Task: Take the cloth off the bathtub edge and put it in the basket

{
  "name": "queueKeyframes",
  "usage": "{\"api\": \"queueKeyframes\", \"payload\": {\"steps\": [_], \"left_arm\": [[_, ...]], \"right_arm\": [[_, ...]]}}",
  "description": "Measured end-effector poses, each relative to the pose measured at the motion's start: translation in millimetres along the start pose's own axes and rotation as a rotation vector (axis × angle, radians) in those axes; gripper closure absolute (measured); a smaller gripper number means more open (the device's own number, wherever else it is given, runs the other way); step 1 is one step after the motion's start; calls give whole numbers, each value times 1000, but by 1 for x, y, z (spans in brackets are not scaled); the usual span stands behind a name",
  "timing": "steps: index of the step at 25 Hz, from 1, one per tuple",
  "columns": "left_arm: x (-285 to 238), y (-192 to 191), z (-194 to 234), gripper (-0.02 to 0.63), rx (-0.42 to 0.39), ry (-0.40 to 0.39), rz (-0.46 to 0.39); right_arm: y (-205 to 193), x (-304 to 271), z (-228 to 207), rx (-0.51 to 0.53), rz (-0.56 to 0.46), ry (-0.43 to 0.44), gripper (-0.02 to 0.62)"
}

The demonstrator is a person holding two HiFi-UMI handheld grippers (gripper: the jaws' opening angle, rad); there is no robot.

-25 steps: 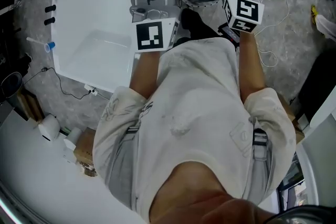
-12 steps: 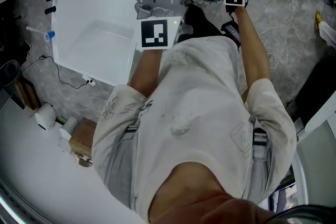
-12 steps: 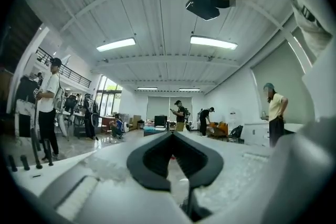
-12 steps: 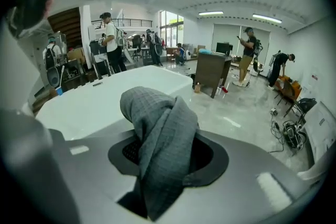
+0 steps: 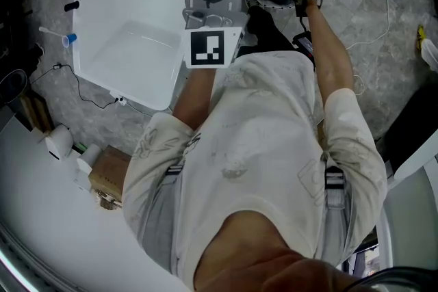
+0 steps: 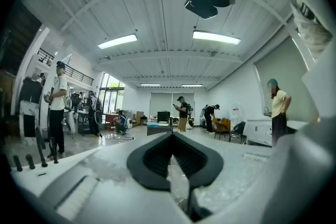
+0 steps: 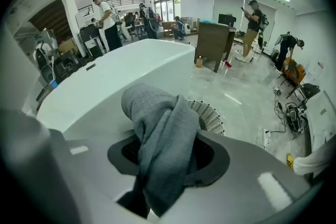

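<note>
Observed grey cloth [image 7: 157,113] pinched in right gripper [image 7: 170,157] fingers over white basket [image 7: 211,116] beside bathtub [image 7: 121,76] end; left gripper [image 6: 172,157] fingers pressed together, empty.

The place is shown to be a large open hall fitted out as a lab or recording studio, not a home. A high white panelled ceiling [image 6: 157,2] hung with strip lights [image 6: 216,37] is seen, along with tall windows [image 7: 167,0] and a railed gallery [image 6: 68,68]. Several people [image 6: 182,113] are seen standing near a monitor [image 6: 163,116] and a brown cabinet [image 7: 212,42]. A freestanding white bathtub [image 5: 130,31] is set on a polished grey floor [image 5: 369,3], where cables [image 7: 286,110] are trailed.
</note>
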State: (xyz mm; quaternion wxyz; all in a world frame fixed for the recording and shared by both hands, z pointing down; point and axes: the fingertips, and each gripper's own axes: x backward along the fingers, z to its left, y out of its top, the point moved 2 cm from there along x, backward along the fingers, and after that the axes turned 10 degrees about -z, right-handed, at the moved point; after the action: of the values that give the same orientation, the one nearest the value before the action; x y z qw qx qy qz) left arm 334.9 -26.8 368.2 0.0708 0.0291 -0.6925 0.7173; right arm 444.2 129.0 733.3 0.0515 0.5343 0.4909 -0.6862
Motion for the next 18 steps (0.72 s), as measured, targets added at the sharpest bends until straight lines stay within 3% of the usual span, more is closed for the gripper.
{"api": "queueKeyframes", "payload": {"steps": [6,12,14,17,18], "left_arm": [[-5,0,1,606,-5,-8,5],[-8,-3,2,606,-14,-11,19],[-7,-3,4,606,-16,-4,19],[-8,-2,10,606,-19,6,19],[-8,-2,11,606,-19,8,21]], "right_arm": [[-22,-23,1,0,111,2,422],[-32,-32,4,2,150,18,407],[-34,-28,4,-9,161,10,374],[-37,-29,3,-30,158,-1,254],[-37,-30,3,-30,154,-7,253]]}}
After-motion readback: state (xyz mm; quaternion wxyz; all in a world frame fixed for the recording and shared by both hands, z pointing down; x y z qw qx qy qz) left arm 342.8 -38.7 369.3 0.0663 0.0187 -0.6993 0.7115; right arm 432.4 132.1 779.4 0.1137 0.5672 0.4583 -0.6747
